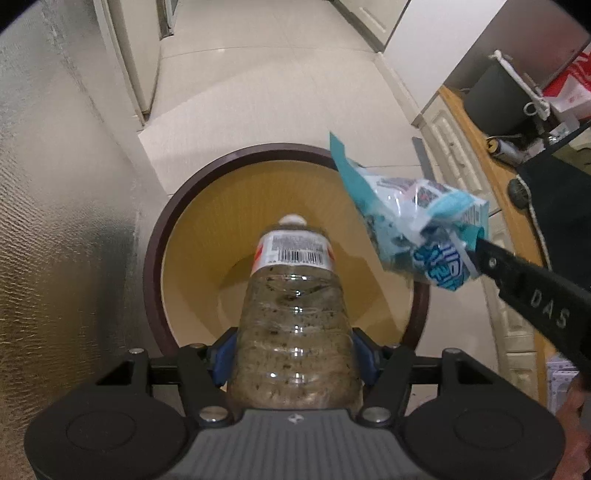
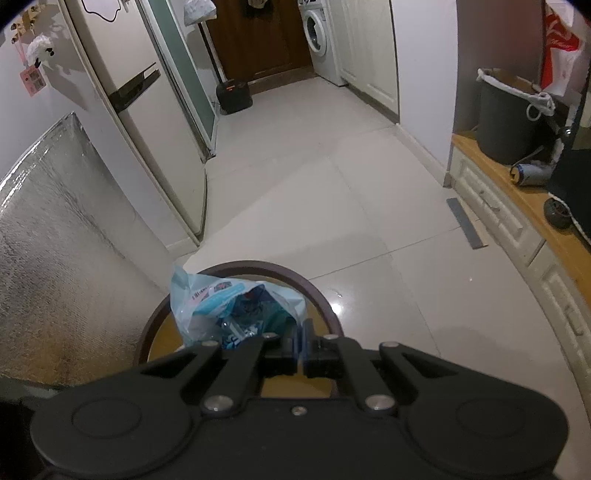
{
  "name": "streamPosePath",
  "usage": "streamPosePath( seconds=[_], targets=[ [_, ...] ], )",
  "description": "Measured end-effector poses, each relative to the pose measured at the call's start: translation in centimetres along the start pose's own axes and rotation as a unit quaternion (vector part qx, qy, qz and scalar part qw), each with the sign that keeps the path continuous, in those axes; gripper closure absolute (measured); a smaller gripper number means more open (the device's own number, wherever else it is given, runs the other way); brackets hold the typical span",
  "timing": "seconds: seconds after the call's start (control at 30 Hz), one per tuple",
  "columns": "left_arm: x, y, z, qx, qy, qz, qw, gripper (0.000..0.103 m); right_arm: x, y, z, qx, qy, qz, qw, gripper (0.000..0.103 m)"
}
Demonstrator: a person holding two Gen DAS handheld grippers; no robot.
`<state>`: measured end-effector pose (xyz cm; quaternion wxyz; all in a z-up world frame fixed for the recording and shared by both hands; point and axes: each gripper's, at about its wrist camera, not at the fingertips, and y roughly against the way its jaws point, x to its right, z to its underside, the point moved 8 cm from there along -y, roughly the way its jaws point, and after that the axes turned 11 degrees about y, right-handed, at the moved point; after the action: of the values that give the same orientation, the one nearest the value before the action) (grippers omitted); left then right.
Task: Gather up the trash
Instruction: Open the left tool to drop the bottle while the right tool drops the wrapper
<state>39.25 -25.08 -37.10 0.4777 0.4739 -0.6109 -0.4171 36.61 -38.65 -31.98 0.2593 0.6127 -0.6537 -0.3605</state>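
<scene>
My left gripper (image 1: 293, 356) is shut on a clear plastic bottle (image 1: 295, 317), neck pointing down into a round bin (image 1: 159, 266) with a dark brown rim and yellow inside. The bottle has a white cap and a barcode label. From the right in the left wrist view, my right gripper (image 1: 476, 245) reaches in, shut on a crumpled blue and white plastic wrapper (image 1: 402, 210) that hangs over the bin's right rim. In the right wrist view the right gripper (image 2: 300, 332) pinches the same wrapper (image 2: 229, 306) above the bin (image 2: 317, 295).
A silver foil-faced panel (image 1: 55, 221) stands left of the bin, a fridge (image 2: 147, 122) behind it. A wooden-topped cabinet (image 2: 517, 229) on the right carries a grey bucket (image 2: 506, 118). Pale tiled floor (image 2: 314, 192) stretches to a washing machine (image 2: 317, 33).
</scene>
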Motion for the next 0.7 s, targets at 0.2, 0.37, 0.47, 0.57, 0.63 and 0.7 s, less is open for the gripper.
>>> streamPosePath(
  seconds=[0.2,0.37,0.47,0.57,0.63,0.7],
  targets=[
    [-0.3,-0.2,-0.2,0.002,0.005,-0.019,0.9998,0.014,0.2,-1.6,-0.2,-0.01,-0.004,-0.009,1.0,0.101],
    [-0.2,0.0,-0.1,-0.003,0.006,-0.019,0.9998,0.012,0.1,-2.5,0.1,-0.023,0.005,-0.018,1.0,0.101],
    [0.1,0.1,0.0,-0.001,-0.001,-0.02,0.9998,0.009,0.1,-3.0,0.4,-0.033,0.008,-0.019,0.999,0.1],
    [0.2,0.3,0.1,-0.001,-0.003,-0.021,0.9998,0.008,-0.1,-3.6,0.6,-0.042,0.015,-0.025,0.999,0.1],
    [0.2,0.4,0.1,0.0,0.0,-0.02,0.9998,0.007,-0.3,-4.0,0.5,-0.047,0.018,-0.028,0.998,0.1],
    [0.0,0.5,-0.1,0.002,0.008,-0.022,0.9997,0.006,-0.7,-4.4,0.4,-0.049,0.023,-0.029,0.998,0.1]
  ],
)
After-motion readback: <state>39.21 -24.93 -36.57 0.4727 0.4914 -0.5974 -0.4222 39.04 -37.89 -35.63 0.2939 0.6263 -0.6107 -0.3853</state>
